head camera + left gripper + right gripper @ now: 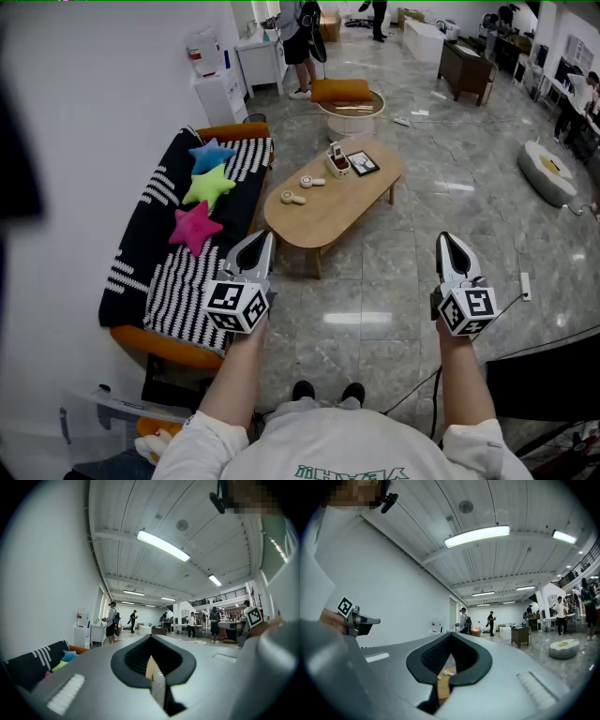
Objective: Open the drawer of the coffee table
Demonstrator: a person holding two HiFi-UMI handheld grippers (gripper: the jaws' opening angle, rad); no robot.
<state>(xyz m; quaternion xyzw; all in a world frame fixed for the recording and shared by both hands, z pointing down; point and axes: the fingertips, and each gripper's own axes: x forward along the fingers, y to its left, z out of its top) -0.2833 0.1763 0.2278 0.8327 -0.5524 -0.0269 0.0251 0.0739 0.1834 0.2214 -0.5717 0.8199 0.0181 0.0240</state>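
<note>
Head view: the left gripper [265, 240] and the right gripper [449, 242] hover level in the lower half, both well short of the coffee table [319, 211] at centre.
Left gripper view: jaws clenched together, empty.
Right gripper view: jaws likewise pressed together, grasping nothing.

The coffee table [328, 211] shows only its top and legs from above; its side faces lie out of sight beneath the top, so no drawer front can be made out. The things on it (two pale round pieces [292, 197], a dark framed square [362, 164]) are too small to name. A dark smear [13, 159] at the left edge is blurred beyond telling. The left gripper [266, 238] covers a corner of the striped sofa throw [178, 281]. The far people [298, 42] are cut off by the top edge. Through the jaw gap, the left gripper view gives only a tan sliver [150, 668] of the table, and the right gripper view likewise [443, 686].
</note>
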